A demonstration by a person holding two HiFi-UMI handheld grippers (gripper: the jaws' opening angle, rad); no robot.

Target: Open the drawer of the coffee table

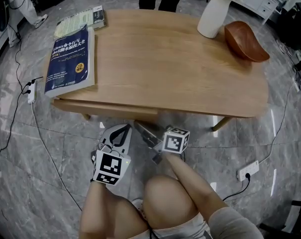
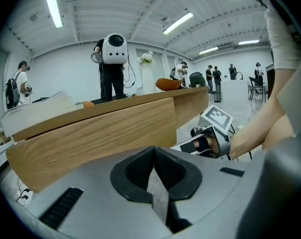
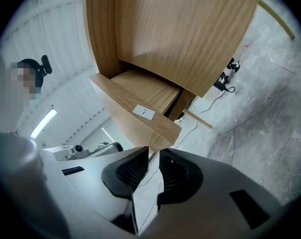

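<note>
drawer (image 1: 106,108) sits under near-left edge of coffee table (image 1: 180,78), front poking out a bit past the tabletop, so partly open. L gripper (image 2: 154,152): jaws fully together, nothing betw them, drawer front straight ahead, apart from it. R gripper (image 3: 152,156): jaws pinched to a thin slit, nothing visibly held. It's rolled sideways, looking up at table underside, w/ drawer corner right at the tips; can't tell if touching. Head view: both grippers low in front of the drawer, R just beside L, person's knees (image 1: 162,198) below them. On top: blue book (image 1: 70,59) at left edge above the drawer, white vase (image 1: 213,15) + wooden bowl (image 1: 246,43) at far right.
</note>
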